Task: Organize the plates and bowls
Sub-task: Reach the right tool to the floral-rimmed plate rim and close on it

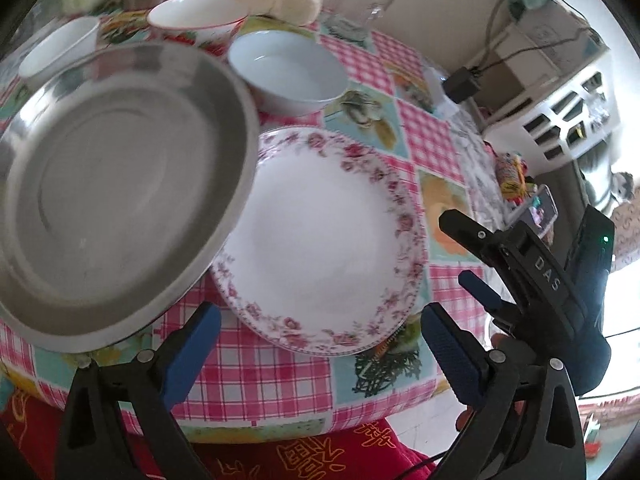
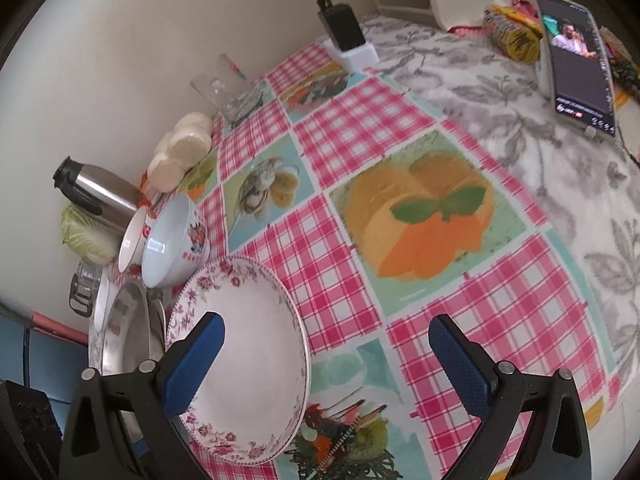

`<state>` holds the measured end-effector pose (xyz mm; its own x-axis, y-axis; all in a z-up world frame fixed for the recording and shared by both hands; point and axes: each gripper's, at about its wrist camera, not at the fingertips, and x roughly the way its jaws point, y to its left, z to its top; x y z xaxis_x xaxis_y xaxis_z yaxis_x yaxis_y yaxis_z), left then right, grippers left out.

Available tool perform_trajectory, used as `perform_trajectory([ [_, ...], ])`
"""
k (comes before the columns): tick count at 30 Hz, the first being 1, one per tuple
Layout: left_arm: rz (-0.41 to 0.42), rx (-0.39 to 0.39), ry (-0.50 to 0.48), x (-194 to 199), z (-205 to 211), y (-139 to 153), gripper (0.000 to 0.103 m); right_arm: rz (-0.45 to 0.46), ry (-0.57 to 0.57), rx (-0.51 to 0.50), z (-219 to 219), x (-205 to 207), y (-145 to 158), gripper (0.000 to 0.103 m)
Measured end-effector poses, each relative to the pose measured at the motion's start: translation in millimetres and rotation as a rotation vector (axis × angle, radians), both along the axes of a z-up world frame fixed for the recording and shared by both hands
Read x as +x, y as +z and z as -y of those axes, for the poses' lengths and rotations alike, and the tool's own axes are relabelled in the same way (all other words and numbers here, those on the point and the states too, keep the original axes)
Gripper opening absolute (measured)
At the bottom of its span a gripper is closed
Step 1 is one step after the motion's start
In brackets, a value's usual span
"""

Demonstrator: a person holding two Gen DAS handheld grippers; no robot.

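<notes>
A white plate with a pink floral rim (image 1: 320,240) lies on the checked tablecloth; it also shows in the right wrist view (image 2: 244,360). A steel plate (image 1: 116,184) sits left of it, its rim overlapping the floral plate; in the right wrist view it (image 2: 128,332) lies beyond the floral plate. Three white bowls stand behind: a pale blue-white one (image 1: 288,68), a red-rimmed one (image 1: 196,16) and a small one (image 1: 60,46). My left gripper (image 1: 320,360) is open at the table's near edge, empty. My right gripper (image 2: 328,364) is open, its left finger over the floral plate; it shows in the left wrist view (image 1: 464,244).
A steel flask (image 2: 96,192), steamed buns (image 2: 184,148), a cabbage (image 2: 84,236) and a clear glass holder (image 2: 228,88) stand along the wall. A phone (image 2: 576,64) and snack packets (image 2: 512,36) lie on the grey floral cloth at right. A charger (image 2: 344,28) sits by the wall.
</notes>
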<state>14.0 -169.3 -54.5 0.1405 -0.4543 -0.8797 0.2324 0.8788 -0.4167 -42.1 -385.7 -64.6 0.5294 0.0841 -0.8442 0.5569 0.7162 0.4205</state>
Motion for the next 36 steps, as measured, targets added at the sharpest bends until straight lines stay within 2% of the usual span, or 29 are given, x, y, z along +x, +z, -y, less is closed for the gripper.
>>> perform_trajectory([
  [6, -0.084, 0.002, 0.087, 8, -12, -20, 0.087, -0.023, 0.061, -0.001, -15, 10, -9, 0.101],
  [12, -0.102, 0.023, 0.160, 11, -20, -32, 0.078, -0.040, 0.100, 0.014, -25, 19, -19, 0.082],
  [13, -0.106, 0.023, 0.175, 12, -23, -34, 0.074, -0.039, 0.103, 0.016, -26, 20, -20, 0.080],
  [15, -0.118, 0.025, 0.199, 14, -27, -39, 0.072, -0.034, 0.107, 0.022, -26, 21, -20, 0.078],
  [17, -0.114, 0.016, 0.224, 15, -31, -39, 0.069, -0.033, 0.113, 0.027, -27, 22, -22, 0.070],
  [19, -0.110, 0.016, 0.232, 16, -34, -40, 0.068, -0.048, 0.109, 0.022, -27, 23, -25, 0.051],
  [21, -0.103, 0.015, 0.241, 16, -35, -39, 0.065, -0.054, 0.102, 0.018, -25, 23, -27, 0.038],
  [23, -0.100, 0.013, 0.251, 17, -36, -39, 0.061, -0.055, 0.093, 0.020, -22, 22, -29, 0.031],
  [25, -0.097, 0.010, 0.259, 17, -37, -39, 0.058, -0.068, 0.082, 0.021, -18, 20, -30, 0.019],
  [29, -0.101, 0.003, 0.271, 18, -39, -41, 0.044, -0.073, 0.074, 0.049, -12, 16, -31, 0.018],
  [36, -0.105, -0.010, 0.253, 16, -32, -43, 0.036, -0.102, 0.041, 0.034, 1, 0, -28, 0.018],
])
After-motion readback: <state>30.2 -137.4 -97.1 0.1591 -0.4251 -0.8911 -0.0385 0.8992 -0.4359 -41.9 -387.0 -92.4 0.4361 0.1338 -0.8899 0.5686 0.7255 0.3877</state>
